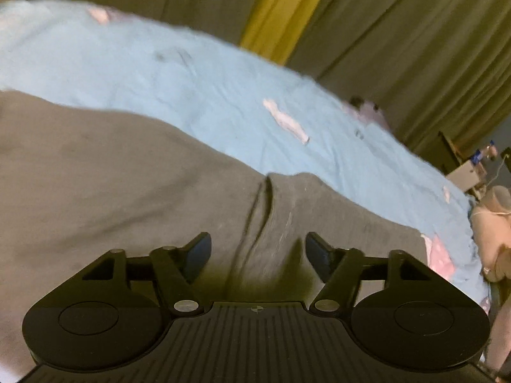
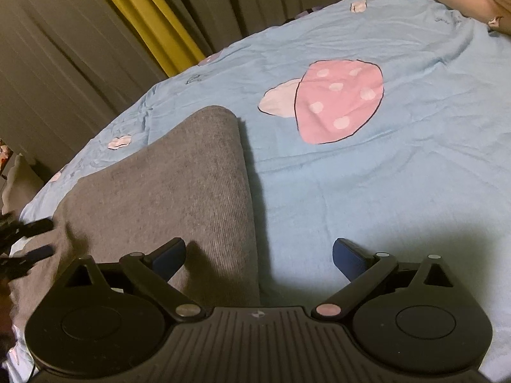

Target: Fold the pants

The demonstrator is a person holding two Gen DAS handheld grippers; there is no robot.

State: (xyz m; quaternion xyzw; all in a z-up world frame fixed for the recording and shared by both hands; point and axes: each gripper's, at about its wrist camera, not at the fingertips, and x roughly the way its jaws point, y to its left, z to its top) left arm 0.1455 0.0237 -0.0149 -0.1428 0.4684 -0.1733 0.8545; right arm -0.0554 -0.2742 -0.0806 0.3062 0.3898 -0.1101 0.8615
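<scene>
Left wrist view: the left gripper (image 1: 258,255) hangs low over the grey pants (image 1: 127,185), its jaws spread apart with nothing between them. A seam fold in the cloth runs up from between the jaws. The pants cover the near side of the bed, lying on a light blue sheet (image 1: 198,95) with small pink prints. Behind the bed's far edge hang grey-green curtains (image 1: 399,32) with one yellow strip (image 1: 281,9) among them. The picture is somewhat blurred.

Right wrist view: the right gripper (image 2: 259,255) also has its jaws wide apart and empty. One jaw is above the pants (image 2: 179,185), the other above the bare sheet (image 2: 383,191), so the right edge of the pants passes between them. A rounded end of the pants points toward the far edge of the bed. Near it on the sheet is a large pink mushroom print (image 2: 335,99) with white dots. At the left rim the left gripper (image 2: 35,239) shows over the pants, jaws parted.
</scene>
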